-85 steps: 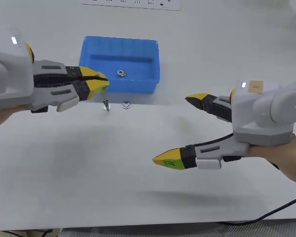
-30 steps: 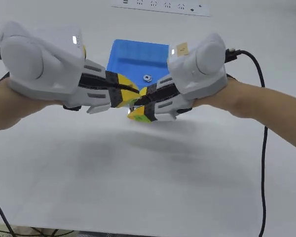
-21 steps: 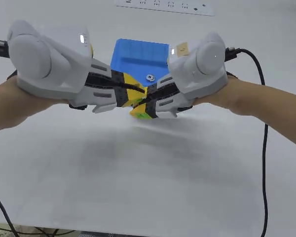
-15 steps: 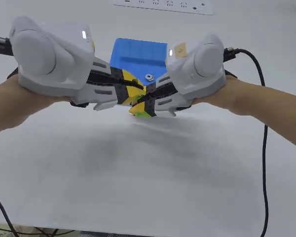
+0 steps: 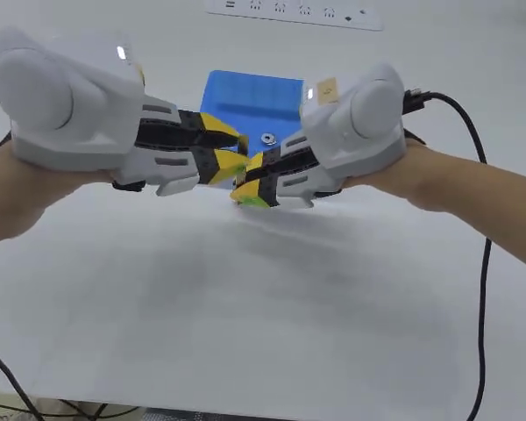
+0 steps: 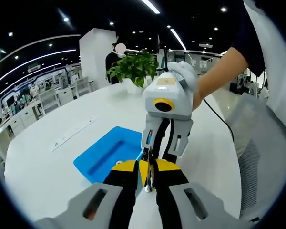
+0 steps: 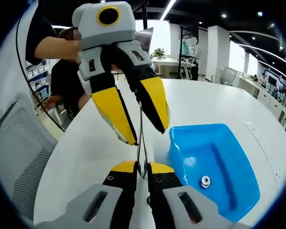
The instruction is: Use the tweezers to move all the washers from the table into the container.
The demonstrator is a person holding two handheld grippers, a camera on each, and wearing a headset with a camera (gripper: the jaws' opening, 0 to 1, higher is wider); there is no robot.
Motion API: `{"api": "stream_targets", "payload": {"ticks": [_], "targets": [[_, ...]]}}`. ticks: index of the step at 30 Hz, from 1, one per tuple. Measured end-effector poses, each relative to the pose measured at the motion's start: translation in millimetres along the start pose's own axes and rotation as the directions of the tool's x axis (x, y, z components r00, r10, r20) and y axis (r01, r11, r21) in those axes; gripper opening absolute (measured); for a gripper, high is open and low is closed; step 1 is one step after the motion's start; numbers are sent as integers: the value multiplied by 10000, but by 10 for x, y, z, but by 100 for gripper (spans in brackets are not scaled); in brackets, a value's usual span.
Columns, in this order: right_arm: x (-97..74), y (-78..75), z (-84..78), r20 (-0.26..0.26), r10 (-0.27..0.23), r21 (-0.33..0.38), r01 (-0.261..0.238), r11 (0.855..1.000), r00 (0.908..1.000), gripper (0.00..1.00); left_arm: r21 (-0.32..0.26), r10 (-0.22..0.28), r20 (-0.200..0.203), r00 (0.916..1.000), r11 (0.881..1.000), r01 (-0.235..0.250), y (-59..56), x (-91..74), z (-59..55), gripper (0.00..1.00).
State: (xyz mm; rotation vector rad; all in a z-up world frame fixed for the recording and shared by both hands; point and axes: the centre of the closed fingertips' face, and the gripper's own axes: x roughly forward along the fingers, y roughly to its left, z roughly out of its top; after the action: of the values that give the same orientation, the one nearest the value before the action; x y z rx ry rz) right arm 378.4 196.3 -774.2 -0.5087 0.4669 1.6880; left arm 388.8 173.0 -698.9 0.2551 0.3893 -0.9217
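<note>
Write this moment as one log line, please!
left gripper open around tweezers | right gripper shut on tweezers | container holds one washer

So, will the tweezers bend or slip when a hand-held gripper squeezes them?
The tweezers look thin and metallic, so they probably flex shut under a squeeze. They are narrow and seem smooth in the right hand-held gripper, so they may pivot or slip.

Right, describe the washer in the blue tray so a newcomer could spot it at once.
On the white table, find the blue rectangular plastic tray this side of the white power strip. On its floor lies a small silver metal washer: a flat ring with a centre hole, unlike the long thin metal tweezers beside the tray.
</note>
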Motion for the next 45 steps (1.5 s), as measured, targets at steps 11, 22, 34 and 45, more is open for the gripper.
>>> {"api": "stream_targets", "payload": {"ticks": [11, 22, 34, 45], "targets": [[-240, 70, 141, 190, -363, 160, 360, 9992, 9992, 9, -1089, 915, 881, 9919, 9907, -817, 47, -255, 141, 17], [-569, 144, 418, 695, -1002, 355, 979, 9946, 9925, 9, -1562, 1778, 1480, 9729, 9756, -1545, 4, -514, 229, 19], [-830, -44, 587, 948, -1680, 444, 1645, 9854, 9812, 9, -1894, 2289, 1727, 9580, 9622, -1957, -20, -616, 226, 18], [-892, -312, 628, 913, -2072, 418, 2041, 9781, 9740, 9, -2306, 2528, 1703, 9524, 9499, -2109, 38, -617, 176, 18]]}}
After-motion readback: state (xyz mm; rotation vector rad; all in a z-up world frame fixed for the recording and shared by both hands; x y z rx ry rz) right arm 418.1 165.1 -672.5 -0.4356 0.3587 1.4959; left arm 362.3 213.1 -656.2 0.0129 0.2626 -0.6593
